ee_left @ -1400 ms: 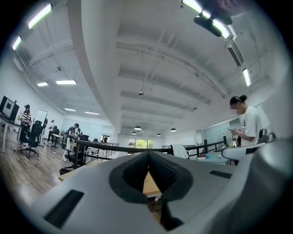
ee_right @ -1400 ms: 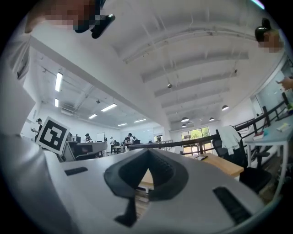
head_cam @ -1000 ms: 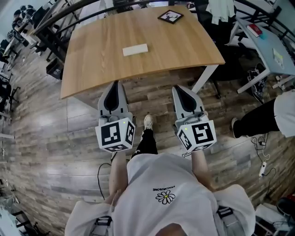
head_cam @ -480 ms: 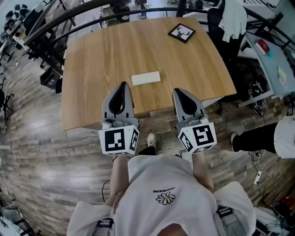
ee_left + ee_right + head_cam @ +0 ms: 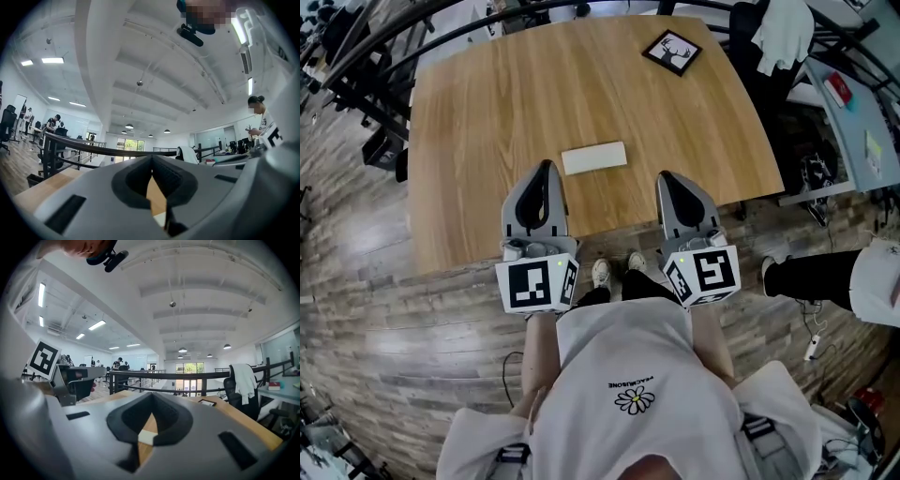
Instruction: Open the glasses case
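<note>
A flat white glasses case (image 5: 594, 157) lies closed on the wooden table (image 5: 487, 112), near its front edge. My left gripper (image 5: 546, 167) is shut and empty, its tip just left of the case and slightly nearer to me. My right gripper (image 5: 667, 177) is also shut and empty, a little to the right of the case. Both hang level over the table's front edge. In the right gripper view the white case (image 5: 146, 437) shows as a small pale block through the gap behind the closed jaws. In the left gripper view only tabletop (image 5: 154, 197) shows there.
A black framed picture with a deer (image 5: 671, 52) lies at the table's far right corner. A chair with a white garment (image 5: 783, 28) stands beyond the right side, next to another desk (image 5: 862, 103). A person's legs (image 5: 811, 277) are on the floor at right. Black railings (image 5: 356, 56) run at the left.
Both grippers have moved forward from over the floor to over the table's front edge, ending on either side of the case. Their jaws stayed shut.
</note>
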Demonstrator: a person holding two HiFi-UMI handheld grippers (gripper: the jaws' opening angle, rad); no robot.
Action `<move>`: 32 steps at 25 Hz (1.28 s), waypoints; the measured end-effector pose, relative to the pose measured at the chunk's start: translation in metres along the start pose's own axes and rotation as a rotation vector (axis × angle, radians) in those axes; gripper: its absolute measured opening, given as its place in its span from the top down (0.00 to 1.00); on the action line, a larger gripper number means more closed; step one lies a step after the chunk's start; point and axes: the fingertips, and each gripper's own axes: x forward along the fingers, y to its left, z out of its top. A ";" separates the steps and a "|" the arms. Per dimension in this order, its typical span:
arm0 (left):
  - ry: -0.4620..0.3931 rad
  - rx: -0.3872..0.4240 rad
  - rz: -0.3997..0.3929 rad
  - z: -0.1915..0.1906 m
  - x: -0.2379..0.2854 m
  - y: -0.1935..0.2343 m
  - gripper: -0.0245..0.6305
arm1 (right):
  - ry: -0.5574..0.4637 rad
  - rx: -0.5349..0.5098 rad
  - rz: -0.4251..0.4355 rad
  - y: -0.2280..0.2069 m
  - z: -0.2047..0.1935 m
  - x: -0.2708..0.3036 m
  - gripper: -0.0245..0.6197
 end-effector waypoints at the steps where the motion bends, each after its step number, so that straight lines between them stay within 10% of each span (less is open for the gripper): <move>1: 0.003 0.005 -0.001 -0.001 0.003 -0.001 0.94 | 0.002 -0.018 -0.002 -0.003 0.000 0.004 0.95; 19: 0.040 0.106 0.104 -0.011 0.051 0.001 0.94 | 0.030 -0.002 0.146 -0.027 -0.015 0.064 0.95; 32: 0.134 0.111 0.096 -0.038 0.083 -0.003 0.94 | 0.271 -0.132 0.420 -0.020 -0.090 0.101 0.80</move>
